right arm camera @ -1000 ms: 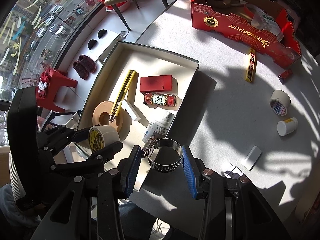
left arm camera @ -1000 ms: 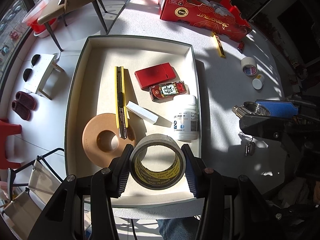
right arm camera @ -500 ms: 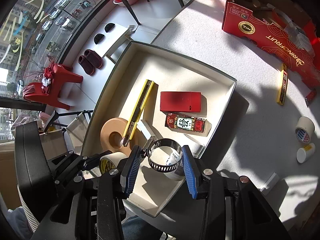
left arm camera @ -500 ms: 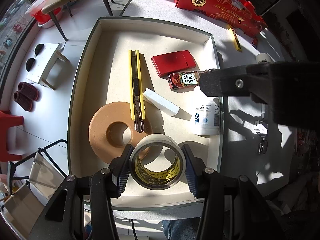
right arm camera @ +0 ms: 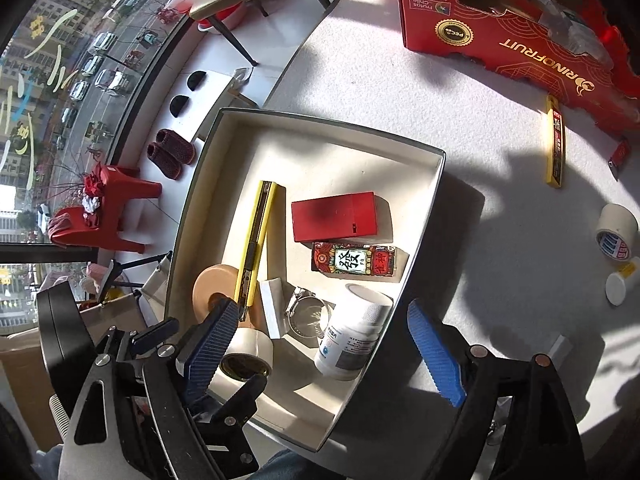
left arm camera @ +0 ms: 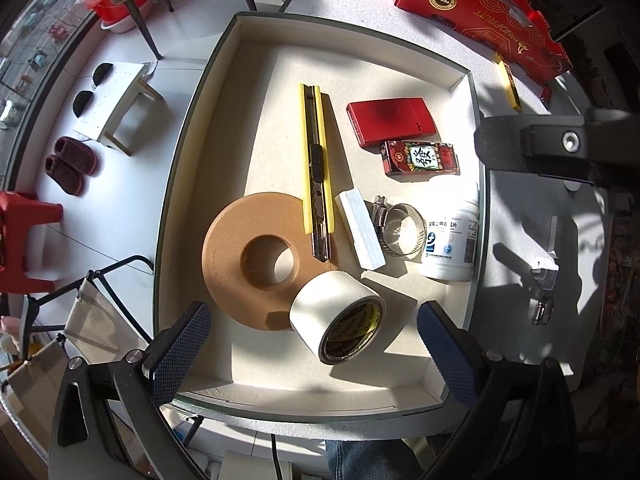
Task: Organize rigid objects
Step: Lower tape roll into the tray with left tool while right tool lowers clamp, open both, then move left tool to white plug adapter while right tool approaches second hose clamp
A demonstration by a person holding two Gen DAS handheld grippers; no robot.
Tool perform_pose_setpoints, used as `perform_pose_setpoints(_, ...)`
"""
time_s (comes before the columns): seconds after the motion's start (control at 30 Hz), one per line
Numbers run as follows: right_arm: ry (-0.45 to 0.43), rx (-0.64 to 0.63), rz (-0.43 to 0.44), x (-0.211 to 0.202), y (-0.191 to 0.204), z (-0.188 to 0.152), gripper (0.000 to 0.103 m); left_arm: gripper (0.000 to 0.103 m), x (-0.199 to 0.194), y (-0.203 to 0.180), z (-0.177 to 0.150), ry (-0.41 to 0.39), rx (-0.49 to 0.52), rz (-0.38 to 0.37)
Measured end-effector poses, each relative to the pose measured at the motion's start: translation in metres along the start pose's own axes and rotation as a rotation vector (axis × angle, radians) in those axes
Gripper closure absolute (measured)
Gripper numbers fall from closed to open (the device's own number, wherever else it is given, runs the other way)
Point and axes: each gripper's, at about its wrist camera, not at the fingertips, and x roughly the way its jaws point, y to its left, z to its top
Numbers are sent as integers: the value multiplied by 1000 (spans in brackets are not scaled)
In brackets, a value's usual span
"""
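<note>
A white tray [left arm camera: 256,64] holds a yellow utility knife [left arm camera: 316,168], a red box [left arm camera: 390,122], a patterned box [left arm camera: 420,158], a white block [left arm camera: 359,230], a white bottle [left arm camera: 452,240], a brown ring [left arm camera: 260,260], a metal hose clamp [left arm camera: 400,230] and a white tape roll [left arm camera: 336,316]. The tape roll lies tilted against the brown ring. My left gripper [left arm camera: 310,344] is open just above and in front of the roll. My right gripper [right arm camera: 324,354] is open above the bottle [right arm camera: 352,336] and clamp [right arm camera: 308,316].
On the table right of the tray [right arm camera: 424,216] lie a yellow blade case [right arm camera: 554,140], a tape roll [right arm camera: 616,232], a small white bottle [right arm camera: 618,284], a white block [right arm camera: 560,346] and small metal parts [left arm camera: 542,292]. A red carton [right arm camera: 520,44] stands at the back.
My left gripper has opened and let the tape roll drop into the tray. My right gripper has opened and left the hose clamp in the tray beside the bottle.
</note>
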Motion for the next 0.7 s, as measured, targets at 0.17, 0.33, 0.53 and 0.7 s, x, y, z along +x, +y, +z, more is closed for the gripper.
perform_pose_setpoints(0.17, 3, 117, -3, -7, -42, -27, 15, 0, -4, -25, -4, 12, 61, 1)
perform_pose_setpoints(0.33, 29, 301, -24, -7, -107, -79, 16, 0, -4, -64, -9, 45, 175, -18)
perform_pose_setpoints(0.53, 0, 534, -43, -24, -184, -139, 15, 0, -2, -121, -10, 69, 340, -34)
perform_pose_setpoints(0.7, 22, 716, -22, -26, -234, -185, 16, 0, 8, -180, -10, 96, 460, -41)
